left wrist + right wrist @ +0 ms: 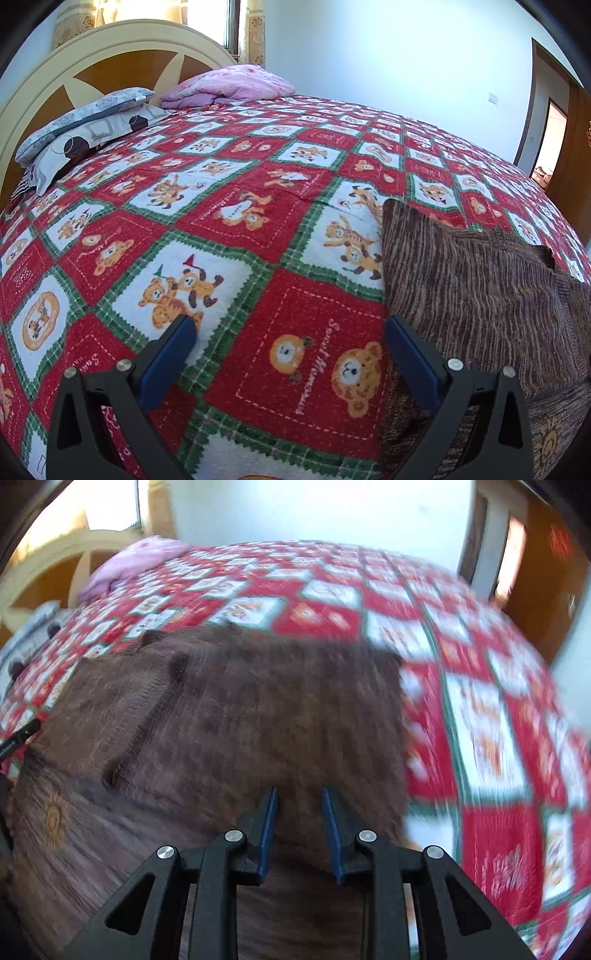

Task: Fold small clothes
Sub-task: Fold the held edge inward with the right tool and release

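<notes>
the brown garment (480, 280) lies partly folded on the bed (258, 221), right of the wide-open, empty left tool (291, 325); the right tool (299, 794), narrowly parted and empty above it, should pinch one clean edge.

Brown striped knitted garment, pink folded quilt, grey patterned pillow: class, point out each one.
Brown striped knitted garment (480, 280): left wrist view, middle of its folded panel.
Pink folded quilt (236, 83): left wrist view, its top surface.
Grey patterned pillow (85, 118): left wrist view, its upper face.

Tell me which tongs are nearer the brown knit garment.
Right. The right tongs hang directly over the brown knit garment, with nothing gripped. The left tongs stand open over the teddy-bear bedspread, beside its edge.
</notes>
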Demonstrator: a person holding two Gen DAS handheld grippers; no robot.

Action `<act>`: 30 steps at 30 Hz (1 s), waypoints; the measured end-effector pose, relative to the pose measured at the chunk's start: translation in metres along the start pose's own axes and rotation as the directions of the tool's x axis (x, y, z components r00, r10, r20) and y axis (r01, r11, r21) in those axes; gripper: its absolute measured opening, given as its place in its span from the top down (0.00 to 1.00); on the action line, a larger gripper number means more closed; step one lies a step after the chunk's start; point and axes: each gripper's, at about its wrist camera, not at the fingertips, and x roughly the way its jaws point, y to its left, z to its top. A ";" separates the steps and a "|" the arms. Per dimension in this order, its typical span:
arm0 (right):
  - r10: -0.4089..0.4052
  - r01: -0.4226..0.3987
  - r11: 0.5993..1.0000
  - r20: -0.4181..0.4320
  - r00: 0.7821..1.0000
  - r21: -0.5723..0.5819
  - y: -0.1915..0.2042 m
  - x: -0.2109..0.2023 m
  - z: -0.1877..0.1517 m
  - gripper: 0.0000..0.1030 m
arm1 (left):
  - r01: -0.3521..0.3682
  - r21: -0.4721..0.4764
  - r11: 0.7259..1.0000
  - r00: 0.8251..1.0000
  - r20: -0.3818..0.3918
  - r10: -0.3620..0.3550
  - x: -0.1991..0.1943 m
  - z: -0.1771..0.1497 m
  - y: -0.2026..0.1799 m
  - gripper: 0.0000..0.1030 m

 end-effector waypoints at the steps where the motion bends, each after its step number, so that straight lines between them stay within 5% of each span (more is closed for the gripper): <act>1: -0.005 0.005 1.000 -0.001 1.000 0.009 -0.005 -0.004 -0.003 0.76 | -0.001 0.002 1.000 1.000 -0.001 0.001 0.000 0.000 0.000 0.00; 6: -0.043 0.043 0.999 0.009 0.999 0.008 -0.008 -0.014 -0.014 0.76 | -0.022 0.041 0.999 1.000 -0.016 0.023 0.000 0.000 -0.008 0.00; 10: -0.025 0.022 0.999 0.053 0.998 0.050 -0.010 -0.029 -0.019 0.74 | 0.035 0.100 0.994 0.998 -0.059 -0.029 -0.015 -0.006 -0.013 0.00; 15: -0.009 0.006 0.999 0.090 0.996 0.032 0.007 -0.047 -0.033 0.60 | 0.087 0.174 0.981 0.996 -0.024 -0.084 -0.054 -0.022 -0.019 0.00; 21: -0.002 -0.001 1.000 0.094 0.996 0.031 0.023 -0.066 -0.051 0.59 | 0.120 0.286 0.951 0.993 -0.023 -0.119 -0.081 -0.045 -0.037 0.00; 30: -0.007 0.006 1.000 0.067 0.998 0.018 0.036 -0.080 -0.085 0.52 | 0.156 0.287 0.945 0.987 -0.019 -0.157 -0.101 -0.062 -0.030 0.00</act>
